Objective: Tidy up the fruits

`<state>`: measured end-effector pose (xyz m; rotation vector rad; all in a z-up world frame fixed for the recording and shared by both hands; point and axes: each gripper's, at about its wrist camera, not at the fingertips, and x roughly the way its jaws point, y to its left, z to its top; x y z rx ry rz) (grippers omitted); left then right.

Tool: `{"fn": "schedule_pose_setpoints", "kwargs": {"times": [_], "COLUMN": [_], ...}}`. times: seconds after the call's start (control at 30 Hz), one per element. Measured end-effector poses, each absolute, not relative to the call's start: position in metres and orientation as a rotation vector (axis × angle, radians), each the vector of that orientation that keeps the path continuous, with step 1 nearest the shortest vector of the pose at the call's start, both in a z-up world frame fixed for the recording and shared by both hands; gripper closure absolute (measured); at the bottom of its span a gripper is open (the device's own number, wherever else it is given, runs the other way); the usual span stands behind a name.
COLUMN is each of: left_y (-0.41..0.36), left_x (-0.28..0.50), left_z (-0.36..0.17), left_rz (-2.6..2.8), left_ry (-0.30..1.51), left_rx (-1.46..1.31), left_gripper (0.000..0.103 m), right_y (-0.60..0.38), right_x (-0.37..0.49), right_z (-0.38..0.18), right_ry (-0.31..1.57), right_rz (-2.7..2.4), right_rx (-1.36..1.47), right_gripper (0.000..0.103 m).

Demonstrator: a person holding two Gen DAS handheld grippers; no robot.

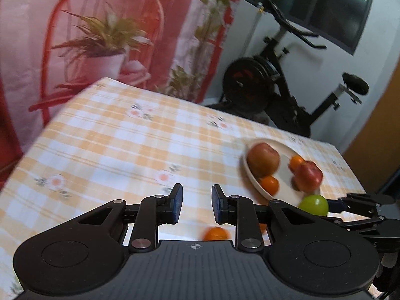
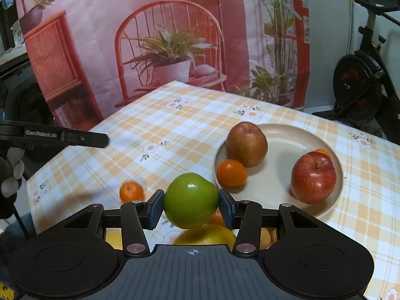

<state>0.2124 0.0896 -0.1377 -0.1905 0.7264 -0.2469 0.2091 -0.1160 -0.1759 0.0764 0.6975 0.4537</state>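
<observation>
From the left wrist camera, the left gripper (image 1: 197,205) is hovering over a table (image 1: 120,135) covered in an orange-and-white checked cloth with small flowers. Its two blue-padded jaws are standing at their narrowest with nothing between them. A small orange (image 1: 216,234) is lying on the cloth just below the jaws, blurred. To the right, a cream plate (image 1: 285,147) is holding a brownish-red apple (image 1: 263,159), a red apple (image 1: 308,176) and two small oranges, one (image 1: 269,185) at the near rim and one (image 1: 297,162) behind the red apple. At the plate's near edge, the right gripper (image 1: 332,206) is reaching in from the right, gripping a green apple (image 1: 314,205). An exercise bike (image 1: 275,85) is standing beyond the table.

From the right wrist camera, the right gripper (image 2: 191,206) is clamping the green apple (image 2: 191,201) between its pads, just above the cloth and near the plate's (image 2: 295,135) left rim. On the plate are sitting the brownish-red apple (image 2: 246,144), the red apple (image 2: 313,178) and the two small oranges (image 2: 231,173) (image 2: 323,152). The loose orange (image 2: 131,191) is lying on the table (image 2: 175,125) to the left. Yellow fruit (image 2: 207,236) is showing beneath the jaws. The left gripper (image 2: 105,140) is entering from the left edge.
</observation>
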Motion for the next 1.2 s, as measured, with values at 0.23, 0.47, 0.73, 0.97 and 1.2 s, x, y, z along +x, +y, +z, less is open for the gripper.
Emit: {"fn": "schedule_pose_setpoints", "kwargs": {"times": [0.23, 0.47, 0.73, 0.97, 1.2], "left_y": [0.109, 0.074, 0.055, 0.051, 0.046], "left_x": [0.214, 0.212, 0.217, 0.222, 0.224], "left_z": [-0.143, -0.169, -0.188, -0.191, -0.195], "left_rz": [-0.224, -0.340, -0.383, -0.349, -0.349], "left_ry": [0.756, 0.824, 0.873, 0.879, 0.893], "left_rx": [-0.237, -0.191, -0.164, -0.119, -0.097], "left_gripper": [0.076, 0.073, 0.064, 0.066, 0.067], "right_y": [-0.112, -0.112, -0.134, -0.149, -0.156], "right_x": [0.208, 0.206, 0.202, 0.202, 0.204], "right_z": [-0.176, -0.174, -0.171, -0.175, -0.174], "right_ry": [0.692, 0.687, 0.666, 0.660, 0.649], "right_rz": [0.457, 0.439, 0.394, 0.372, 0.374], "right_rx": [0.080, 0.066, 0.085, 0.110, 0.119], "right_gripper": [0.060, 0.060, 0.060, 0.060, 0.060]}}
